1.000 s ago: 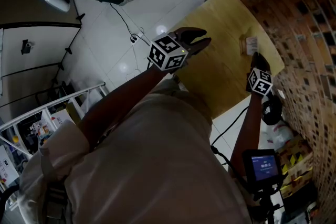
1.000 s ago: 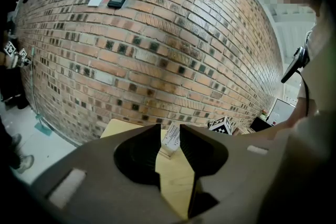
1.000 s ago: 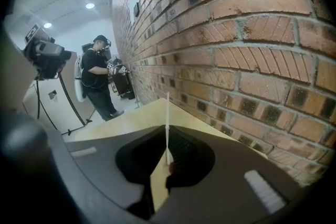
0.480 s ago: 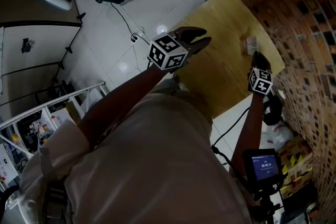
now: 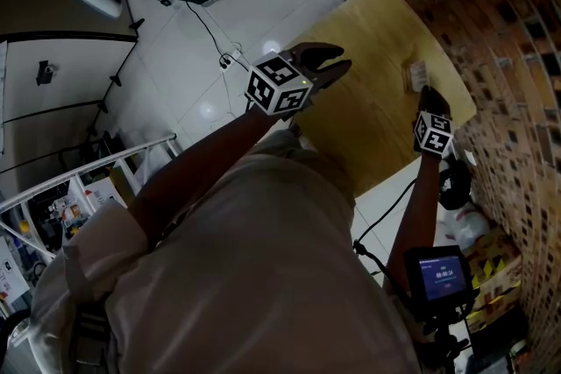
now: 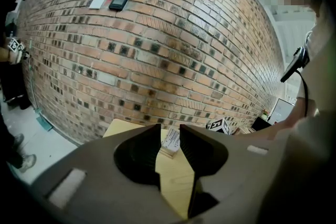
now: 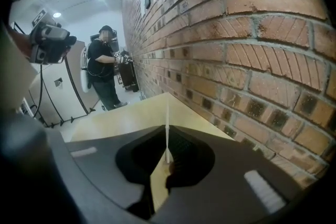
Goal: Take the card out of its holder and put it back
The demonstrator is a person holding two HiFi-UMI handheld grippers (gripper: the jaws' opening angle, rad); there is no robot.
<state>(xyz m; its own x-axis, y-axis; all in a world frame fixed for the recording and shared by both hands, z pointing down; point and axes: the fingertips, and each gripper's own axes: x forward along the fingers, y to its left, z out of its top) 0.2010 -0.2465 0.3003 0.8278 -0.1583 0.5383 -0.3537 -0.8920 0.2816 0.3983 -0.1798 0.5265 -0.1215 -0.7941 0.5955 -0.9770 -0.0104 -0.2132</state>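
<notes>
A small card holder point(image 5: 417, 75) with a white printed face stands on the yellow wooden table point(image 5: 368, 92), near the brick wall. It also shows far off between the left jaws as the holder point(image 6: 170, 141). My right gripper point(image 5: 430, 100) is just on the near side of it, shut on a thin white card point(image 7: 167, 126) that I see edge-on, standing upright between the pads. My left gripper point(image 5: 331, 64) hovers over the table's left edge, open, with nothing between its fingers.
A brick wall point(image 5: 491, 22) runs along the far side of the table. A person point(image 7: 106, 63) stands by the wall beyond the table's end. Cables lie on the white tiled floor point(image 5: 210, 39). A small screen point(image 5: 437, 275) sits low on the right.
</notes>
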